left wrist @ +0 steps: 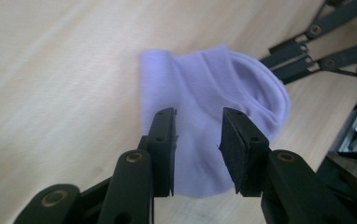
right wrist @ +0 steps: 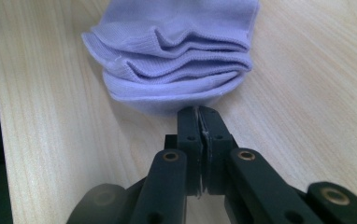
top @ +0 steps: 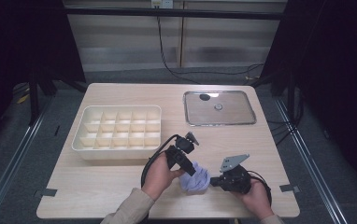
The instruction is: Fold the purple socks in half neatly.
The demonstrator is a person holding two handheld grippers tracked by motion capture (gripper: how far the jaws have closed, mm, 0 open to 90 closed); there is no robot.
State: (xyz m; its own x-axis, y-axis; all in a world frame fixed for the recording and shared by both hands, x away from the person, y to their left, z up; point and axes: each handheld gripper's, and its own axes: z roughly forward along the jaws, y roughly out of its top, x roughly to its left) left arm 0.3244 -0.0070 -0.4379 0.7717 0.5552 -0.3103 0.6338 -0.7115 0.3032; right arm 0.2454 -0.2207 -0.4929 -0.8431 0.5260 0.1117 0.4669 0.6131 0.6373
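Lavender sock (top: 196,179) — soft ribbed knit, folded over on itself into a small bundle, lying on the light wood table (top: 120,186) near the front edge. From the right gripper view, its layered folded edges (right wrist: 176,60) stack in wavy ridges; from the left gripper view it's a rounded, bunched shape (left wrist: 214,107) — flat on the tabletop.

Light wooden counter (top: 120,177). On it: cream compartment tray (top: 117,132), metal tray (top: 219,108), folded lilac cloth (top: 196,179).

Tan sleeves (top: 132,205) are worn. Black grippers are fitted with brass-coloured pivot pins (right wrist: 246,155). A grey three-cornered plate (top: 233,162) is mounted beside the table's (top: 120,186) near edge.
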